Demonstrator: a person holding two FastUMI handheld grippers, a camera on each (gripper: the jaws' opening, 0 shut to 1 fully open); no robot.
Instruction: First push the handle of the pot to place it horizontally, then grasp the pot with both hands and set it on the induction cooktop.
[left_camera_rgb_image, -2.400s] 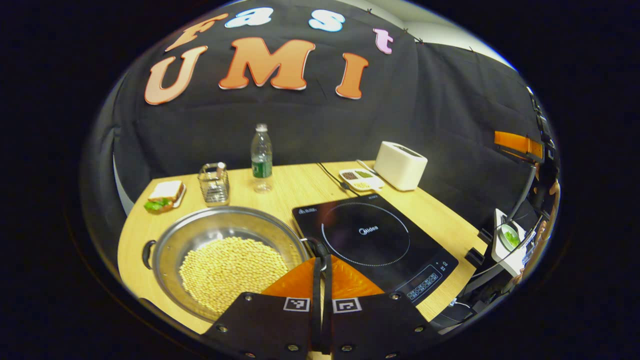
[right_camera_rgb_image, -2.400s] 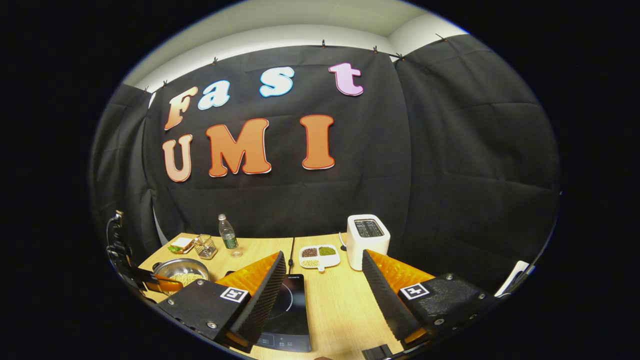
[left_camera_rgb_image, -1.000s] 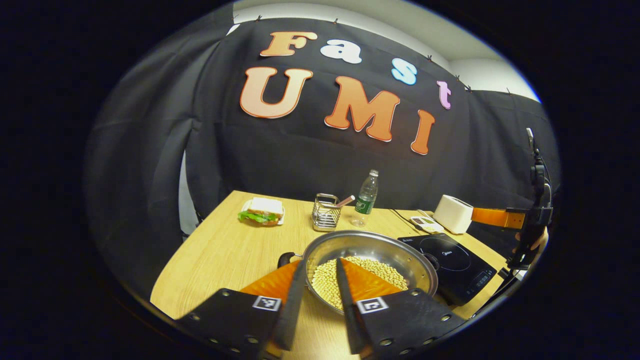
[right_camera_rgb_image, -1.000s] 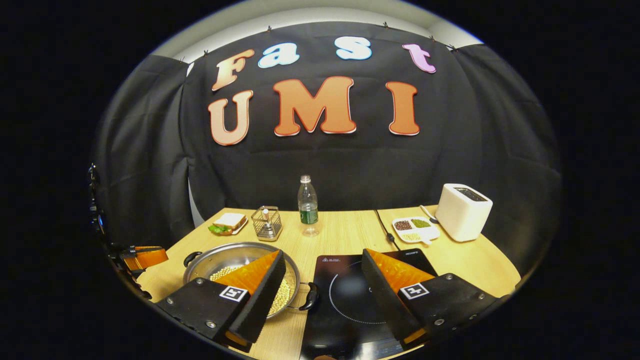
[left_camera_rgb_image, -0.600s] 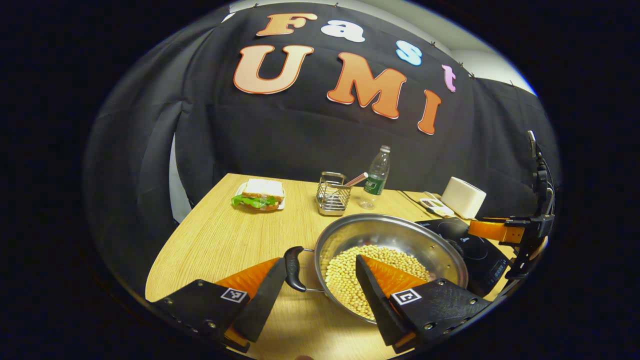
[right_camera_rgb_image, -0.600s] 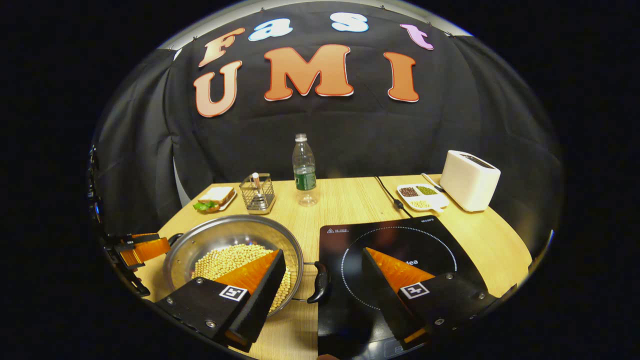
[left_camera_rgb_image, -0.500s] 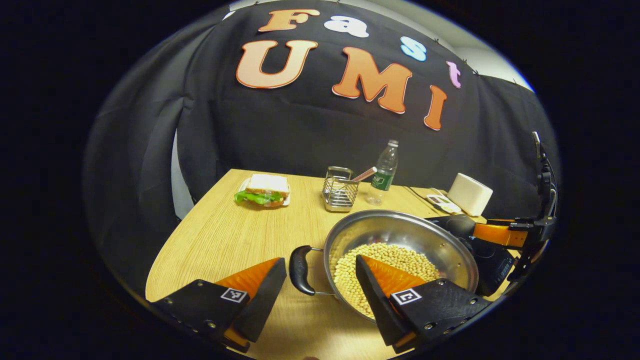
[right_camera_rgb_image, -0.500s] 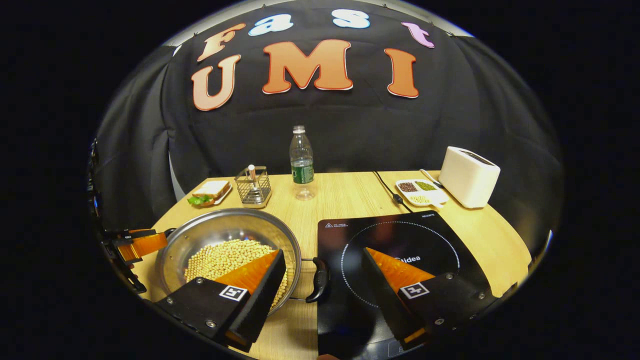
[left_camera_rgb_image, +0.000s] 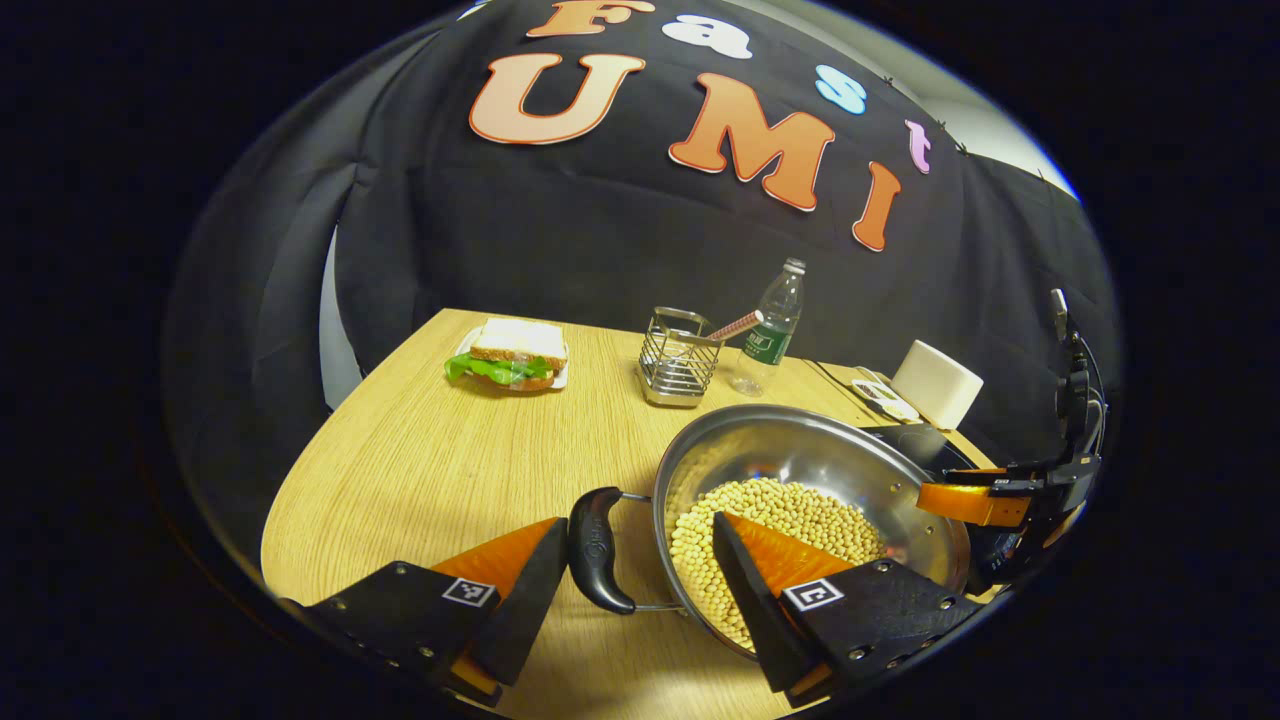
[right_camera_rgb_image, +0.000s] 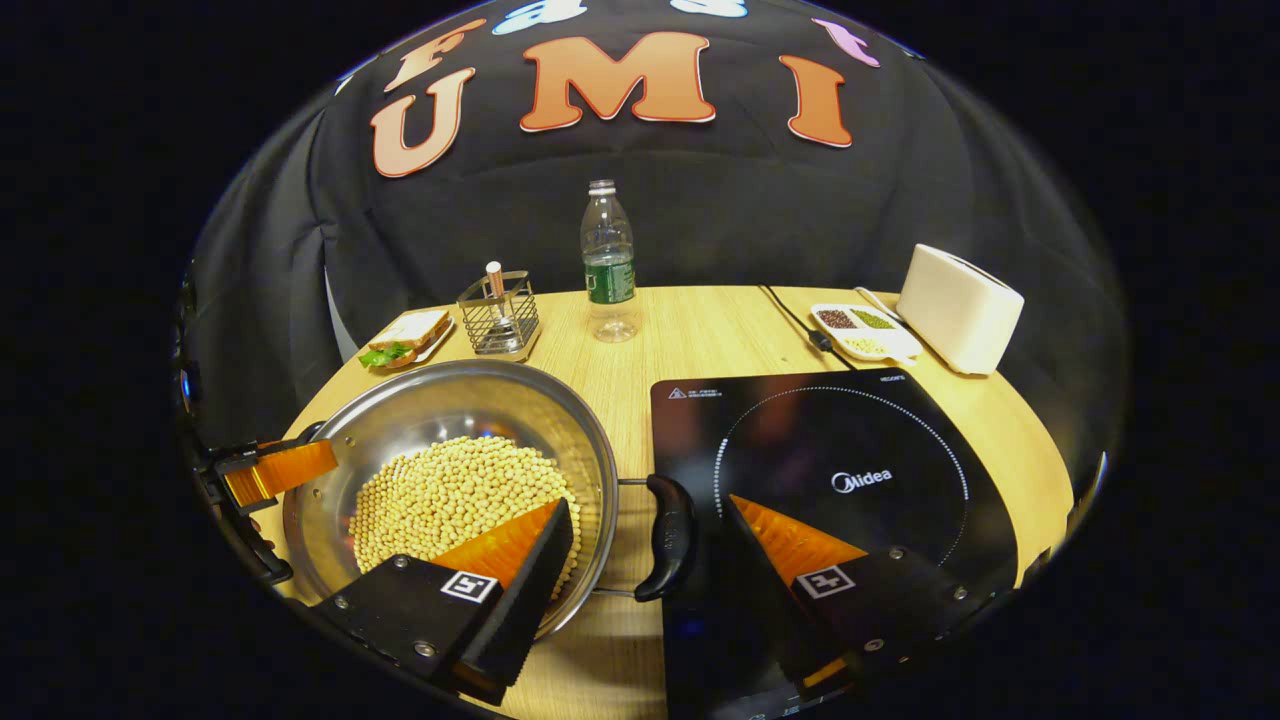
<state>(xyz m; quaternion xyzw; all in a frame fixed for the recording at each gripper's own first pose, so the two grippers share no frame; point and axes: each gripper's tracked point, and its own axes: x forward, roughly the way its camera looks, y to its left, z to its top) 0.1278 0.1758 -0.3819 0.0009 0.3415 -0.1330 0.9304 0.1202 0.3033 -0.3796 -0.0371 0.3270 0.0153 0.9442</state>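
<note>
A steel pot (left_camera_rgb_image: 800, 455) holding soybeans stands on the wooden table (left_camera_rgb_image: 430, 470), left of the black induction cooktop (right_camera_rgb_image: 850, 450). Its two black handles point left and right. The left handle (left_camera_rgb_image: 597, 550) lies between the fingers of my left gripper (left_camera_rgb_image: 638, 530), which is open, its left finger close beside the handle. The right handle (right_camera_rgb_image: 668, 535) lies between the fingers of my right gripper (right_camera_rgb_image: 645, 510), also open, one finger over the beans and the other over the cooktop. The pot (right_camera_rgb_image: 450, 450) shows in the right gripper view with the left gripper (right_camera_rgb_image: 280, 470) at its far side.
At the back stand a sandwich on a plate (left_camera_rgb_image: 515, 352), a wire basket (left_camera_rgb_image: 680, 360), a water bottle (right_camera_rgb_image: 608, 262), a divided dish of beans (right_camera_rgb_image: 865, 335) and a white toaster (right_camera_rgb_image: 960, 305). A black cable (right_camera_rgb_image: 795, 318) runs to the cooktop's back edge.
My left gripper has opened and swung from the pot's right side to its left handle. Both grippers have come lower and closer, so each handle now sits between a pair of fingers.
</note>
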